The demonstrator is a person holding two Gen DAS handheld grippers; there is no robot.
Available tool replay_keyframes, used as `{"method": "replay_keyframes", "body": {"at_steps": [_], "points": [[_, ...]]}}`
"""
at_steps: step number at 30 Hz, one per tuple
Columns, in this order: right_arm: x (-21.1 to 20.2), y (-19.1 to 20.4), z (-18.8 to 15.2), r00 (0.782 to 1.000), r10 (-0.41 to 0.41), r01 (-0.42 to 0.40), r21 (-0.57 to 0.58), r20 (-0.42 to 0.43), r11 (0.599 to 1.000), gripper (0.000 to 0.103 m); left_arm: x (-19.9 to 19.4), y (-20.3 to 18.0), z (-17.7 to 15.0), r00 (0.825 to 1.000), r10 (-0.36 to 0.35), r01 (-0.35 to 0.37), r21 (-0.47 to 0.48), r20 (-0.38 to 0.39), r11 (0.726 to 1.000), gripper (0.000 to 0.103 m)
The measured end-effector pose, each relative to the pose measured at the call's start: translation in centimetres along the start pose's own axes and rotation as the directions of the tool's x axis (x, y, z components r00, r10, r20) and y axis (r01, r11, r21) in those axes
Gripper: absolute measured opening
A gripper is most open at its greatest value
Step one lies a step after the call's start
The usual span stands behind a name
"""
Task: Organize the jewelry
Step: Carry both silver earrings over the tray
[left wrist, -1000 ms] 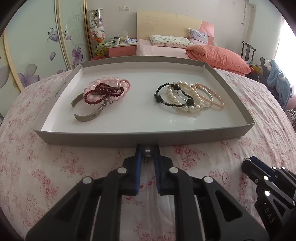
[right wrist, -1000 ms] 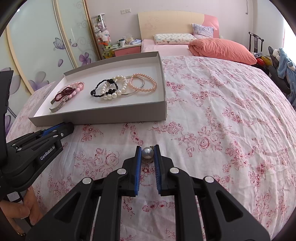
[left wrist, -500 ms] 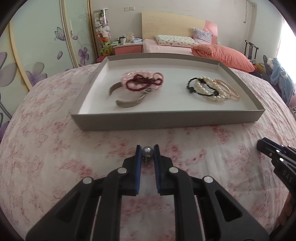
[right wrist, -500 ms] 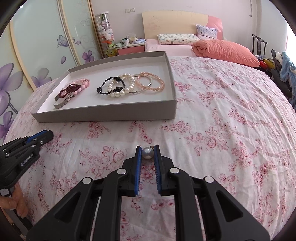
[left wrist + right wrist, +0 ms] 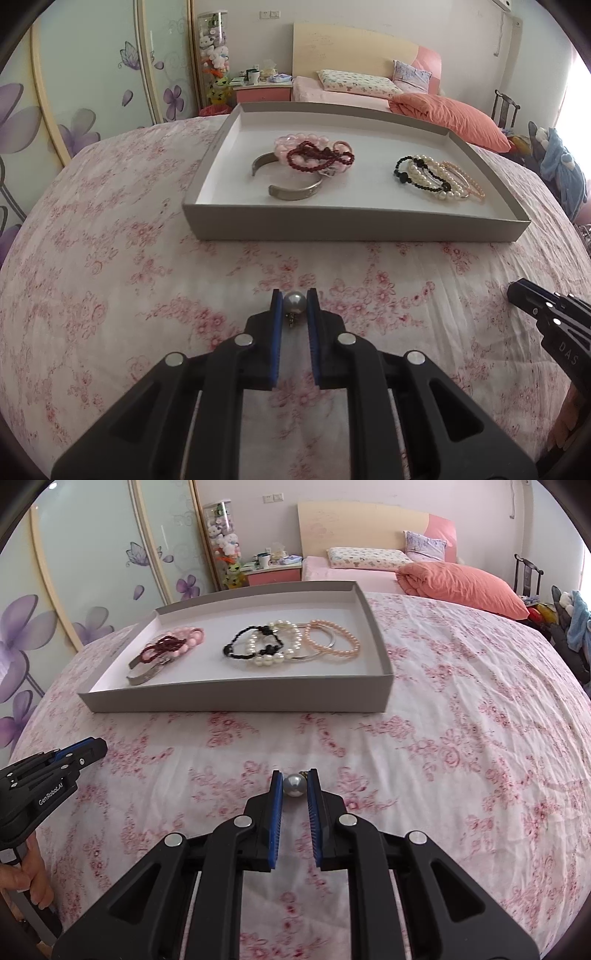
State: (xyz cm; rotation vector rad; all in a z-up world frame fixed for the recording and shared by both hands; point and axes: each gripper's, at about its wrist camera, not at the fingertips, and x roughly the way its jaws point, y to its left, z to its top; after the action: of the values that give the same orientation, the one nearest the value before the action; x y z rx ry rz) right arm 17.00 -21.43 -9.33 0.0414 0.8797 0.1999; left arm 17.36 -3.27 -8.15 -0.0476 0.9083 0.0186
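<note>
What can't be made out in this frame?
- Left tool: pearl earring's post mostly hidden between the pads, left wrist view.
- Right tool's earring: fitting hidden behind a pad.
- Silver cuff: partly buried under beads, right wrist view.

The tray looks like matt grey card with a smooth white inside. In it lie a brushed metal cuff, glossy pearl beads and dark red beads. The bed wears crinkled, matt floral cloth. Each hand-held gripper is matt black plastic with ribbed blue pads, pinching a shiny pearl earring.
</note>
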Motion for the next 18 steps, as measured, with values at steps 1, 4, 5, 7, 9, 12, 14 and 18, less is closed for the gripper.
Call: {"method": "replay_keyframes", "body": {"at_steps": [1, 4, 5, 7, 9, 12, 14, 18], "points": [[-0.2, 0.2, 0.0, 1.000, 0.005, -0.005, -0.001, 0.003, 1.000, 0.014, -0.2, 0.4, -0.1, 1.000, 0.001, -0.001, -0.009, 0.002, 1.000, 0.014], [-0.8, 0.9, 0.1, 0.999, 0.023, -0.023, -0.008, 0.024, 1.000, 0.014, -0.9, 1.4, -0.1, 1.000, 0.006, -0.005, -0.024, 0.021, 1.000, 0.014], [-1.1, 1.1, 0.2, 0.999, 0.029, -0.029, -0.011, 0.035, 1.000, 0.014, -1.4, 1.8, -0.1, 0.999, 0.009, -0.008, -0.032, 0.037, 0.999, 0.014], [-1.6, 1.5, 0.4, 0.998, 0.038, -0.037, -0.014, 0.056, 0.999, 0.014, -2.3, 2.4, 0.1, 0.998, 0.012, -0.010, -0.040, 0.068, 0.999, 0.014], [-2.5, 1.9, 0.8, 0.995, 0.045, -0.043, -0.022, 0.086, 0.999, 0.014, -3.6, 2.8, 0.4, 0.994, 0.017, -0.012, -0.044, 0.110, 0.999, 0.014], [-3.4, 2.4, 1.4, 0.990, 0.053, -0.050, -0.030, 0.131, 0.998, 0.014, -5.4, 3.1, 1.1, 0.984, 0.028, -0.022, -0.038, 0.179, 0.999, 0.014], [-4.2, 2.6, 1.9, 0.984, 0.059, -0.054, -0.034, 0.167, 0.998, 0.014, -6.7, 3.1, 1.5, 0.972, 0.036, -0.030, -0.030, 0.234, 0.999, 0.014], [-6.0, 3.1, 2.9, 0.962, 0.057, -0.045, -0.049, 0.267, 0.998, 0.014, -8.7, 2.8, 2.2, 0.944, 0.041, -0.041, -0.008, 0.327, 0.999, 0.014]]}}
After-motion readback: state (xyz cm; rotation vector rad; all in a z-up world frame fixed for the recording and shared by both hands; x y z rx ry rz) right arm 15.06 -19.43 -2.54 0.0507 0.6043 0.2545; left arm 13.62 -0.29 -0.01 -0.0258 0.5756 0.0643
